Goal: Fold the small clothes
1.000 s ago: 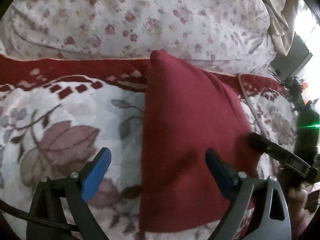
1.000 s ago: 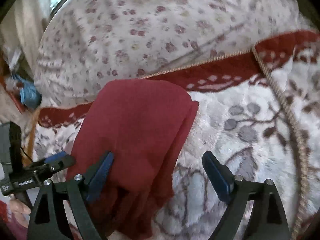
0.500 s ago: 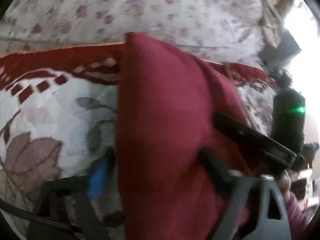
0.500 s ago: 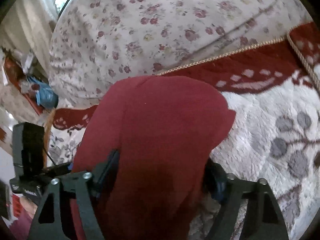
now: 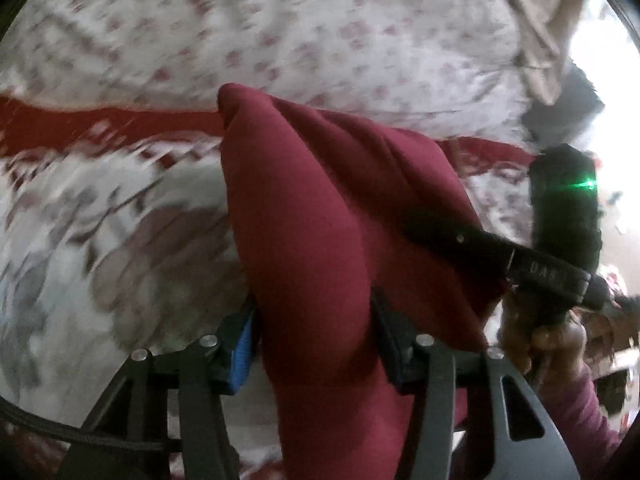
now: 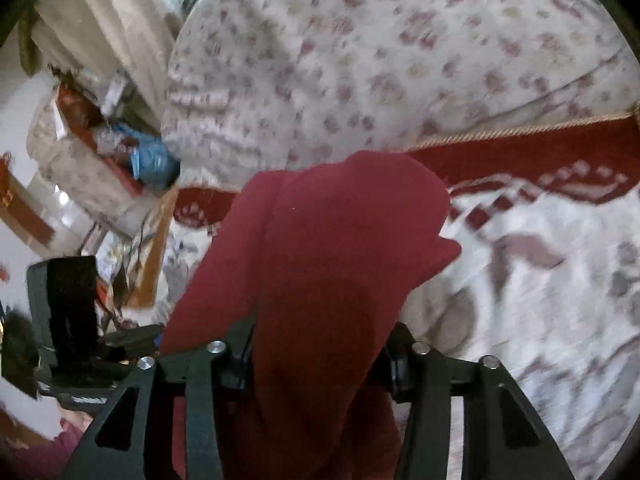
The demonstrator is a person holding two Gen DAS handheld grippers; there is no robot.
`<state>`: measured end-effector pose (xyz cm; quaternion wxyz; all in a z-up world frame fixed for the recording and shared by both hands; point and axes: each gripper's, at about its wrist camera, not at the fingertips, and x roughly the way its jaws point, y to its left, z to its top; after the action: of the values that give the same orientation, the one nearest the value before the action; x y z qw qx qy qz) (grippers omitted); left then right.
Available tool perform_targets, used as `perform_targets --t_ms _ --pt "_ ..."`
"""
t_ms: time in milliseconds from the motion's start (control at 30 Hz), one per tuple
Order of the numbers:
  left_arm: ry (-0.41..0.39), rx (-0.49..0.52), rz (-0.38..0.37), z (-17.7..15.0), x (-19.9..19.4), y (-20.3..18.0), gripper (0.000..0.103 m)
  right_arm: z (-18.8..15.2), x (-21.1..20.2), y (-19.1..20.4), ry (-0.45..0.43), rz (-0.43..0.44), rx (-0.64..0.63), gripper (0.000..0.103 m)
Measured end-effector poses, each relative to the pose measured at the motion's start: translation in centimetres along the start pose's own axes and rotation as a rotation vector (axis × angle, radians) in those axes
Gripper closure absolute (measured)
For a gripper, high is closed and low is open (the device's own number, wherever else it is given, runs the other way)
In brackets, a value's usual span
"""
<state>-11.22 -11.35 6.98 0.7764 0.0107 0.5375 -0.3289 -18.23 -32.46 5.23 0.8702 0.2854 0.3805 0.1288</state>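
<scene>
A dark red cloth is lifted off the floral blanket, bunched and draped between both grippers. My left gripper is shut on its near edge, the fabric squeezed between the blue-padded fingers. My right gripper is shut on the same red cloth, which hangs over its fingers and hides the pads. The right gripper also shows in the left wrist view, at the cloth's right side.
A white quilt with small red flowers lies behind the blanket's red border. Clutter and a blue bag sit off the bed's left in the right wrist view. The left gripper's body shows there too.
Both grippers moved onto the cloth's near edge and closed on it. The cloth rose off the blanket and bunched up between them.
</scene>
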Motion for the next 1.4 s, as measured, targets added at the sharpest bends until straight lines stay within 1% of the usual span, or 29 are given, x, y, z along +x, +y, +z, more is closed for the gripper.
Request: perform_targets --t_ms 67,100,133,167,200,267,333,367,400,467,533,567,600,633,667,733,767,833,867,967,1000,1033,1067,1100,1133,1167,1267,1300,1400 --pt "0.029 -0.044 0.063 -1.1 1.5 1.4 0.044 -0.9 2.0 0.5 0.042 -0.081 -0.018 0.037" --pt "0.04 -0.065 0.075 -1.6 2.1 2.1 0.037 -1.5 2.9 0.6 0.065 -0.153 -0.033 0.032" --pt "0.035 -0.076 0.075 -2.0 2.2 2.3 0.032 -1.9 3.1 0.8 0.069 -0.186 -0.04 0.03" --pt "0.02 -0.082 0.084 -2.1 2.0 2.4 0.028 -2.3 2.6 1.2 0.058 -0.196 -0.041 0.03" --pt "0.003 -0.081 0.109 -2.3 1.7 2.3 0.024 -2.4 2.1 1.6 0.052 -0.208 -0.047 0.03" --pt "-0.031 -0.065 0.146 -2.5 0.9 1.9 0.023 -2.8 0.4 3.2 0.03 -0.264 -0.111 0.03" --pt "-0.065 -0.053 0.189 -2.8 0.2 1.6 0.022 -3.3 -1.8 5.3 -0.018 -0.313 -0.207 0.03" --pt "-0.079 -0.05 0.205 -3.1 -0.1 1.5 0.022 -3.7 -2.8 6.3 -0.036 -0.318 -0.244 0.03" --pt "-0.092 -0.046 0.22 -3.3 -0.3 1.5 0.022 -4.2 -3.7 7.5 -0.042 -0.298 -0.286 0.032" --pt "-0.115 -0.051 0.253 -3.6 -0.6 1.4 0.021 -5.3 -4.5 9.5 -0.034 -0.23 -0.345 0.038" --pt "-0.129 -0.058 0.273 -4.0 -1.1 1.7 0.021 -6.7 -4.4 10.6 -0.015 -0.184 -0.382 0.047" --pt "-0.131 -0.057 0.284 -4.2 -1.3 1.6 0.021 -7.3 -4.0 10.9 0.002 -0.164 -0.398 0.05" --pt "-0.135 -0.057 0.304 -4.4 -1.7 1.6 0.021 -8.0 -3.2 11.2 0.023 -0.163 -0.42 0.057" --pt "-0.143 -0.057 0.318 -4.5 -1.9 1.5 0.021 -8.5 -2.1 11.0 0.041 -0.197 -0.435 0.065" --pt "-0.156 -0.058 0.327 -4.6 -2.4 1.4 0.021 -8.8 -1.4 10.4 0.056 -0.239 -0.434 0.068" --pt "-0.185 -0.064 0.331 -4.9 -3.3 1.1 0.021 -9.4 0.0 8.1 0.079 -0.338 -0.406 0.09" --pt "-0.197 -0.067 0.33 -5.0 -3.8 1.1 0.021 -9.5 0.3 7.0 0.086 -0.354 -0.38 0.092" --pt "-0.224 -0.072 0.34 -5.1 -4.7 1.0 0.017 -9.3 -0.6 5.9 0.067 -0.31 -0.319 0.094" --pt "-0.236 -0.075 0.348 -5.2 -5.0 1.0 0.016 -9.1 -1.0 6.0 0.064 -0.305 -0.313 0.094" --pt "-0.264 -0.085 0.358 -5.3 -5.9 0.8 0.016 -8.6 -2.0 6.7 0.057 -0.292 -0.304 0.088" --pt "-0.271 -0.09 0.36 -5.3 -6.2 0.7 0.016 -8.6 -2.5 6.9 0.053 -0.279 -0.292 0.079" --pt "-0.281 -0.094 0.363 -5.3 -6.5 0.5 0.016 -8.6 -3.1 7.2 0.04 -0.264 -0.281 0.063" --pt "-0.287 -0.098 0.363 -5.3 -6.7 0.4 0.016 -8.6 -3.7 7.6 0.022 -0.256 -0.276 0.054" --pt "-0.291 -0.101 0.362 -5.3 -7.0 0.3 0.016 -8.6 -4.3 8.1 -0.008 -0.26 -0.275 0.037" --pt "-0.295 -0.103 0.361 -5.4 -7.2 0.1 0.016 -8.6 -4.9 8.6 -0.038 -0.272 -0.278 0.032" --pt "-0.303 -0.102 0.359 -5.4 -7.4 0.0 0.016 -8.6 -5.4 9.2 -0.059 -0.28 -0.283 0.029" --pt "-0.327 -0.091 0.37 -5.6 -8.0 -0.7 0.016 -8.4 -6.4 10.4 -0.099 -0.305 -0.287 0.029" --pt "-0.333 -0.084 0.375 -5.7 -8.2 -1.0 0.016 -8.4 -6.6 10.7 -0.115 -0.319 -0.284 0.027" --pt "-0.349 -0.07 0.388 -5.8 -8.7 -1.6 0.016 -8.3 -6.6 11.0 -0.122 -0.348 -0.288 0.021"
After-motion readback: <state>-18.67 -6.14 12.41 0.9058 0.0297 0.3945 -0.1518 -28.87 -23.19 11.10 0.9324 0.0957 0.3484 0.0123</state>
